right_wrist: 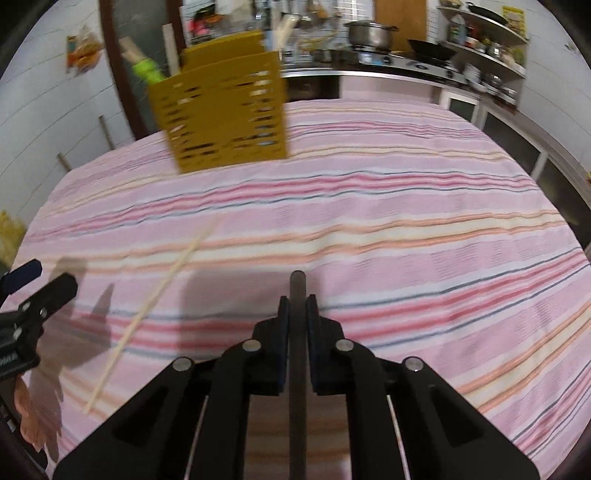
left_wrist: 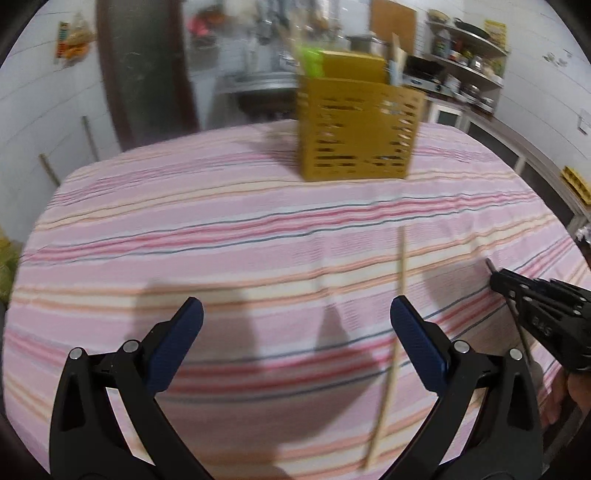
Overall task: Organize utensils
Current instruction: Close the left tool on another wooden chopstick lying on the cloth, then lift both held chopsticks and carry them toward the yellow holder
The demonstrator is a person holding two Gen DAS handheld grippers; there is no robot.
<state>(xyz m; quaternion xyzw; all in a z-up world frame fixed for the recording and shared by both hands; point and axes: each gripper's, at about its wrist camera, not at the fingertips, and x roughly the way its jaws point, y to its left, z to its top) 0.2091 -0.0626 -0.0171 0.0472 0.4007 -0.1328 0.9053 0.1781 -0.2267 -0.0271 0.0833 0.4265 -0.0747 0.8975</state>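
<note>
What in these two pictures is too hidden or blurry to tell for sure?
- Dark stick held in the right gripper: in the right wrist view its near end is cut off by the bottom edge.
- Yellow slotted utensil holder: its contents are motion-blurred in both views.
- Light chopstick: in the left wrist view the left gripper finger hides its middle.

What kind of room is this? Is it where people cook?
Most likely a home kitchen. A metal pot and a dark wok sit on a stove behind the table, shelves hold jars and dishes, and a yellow utensil holder stands on the striped tablecloth.
</note>
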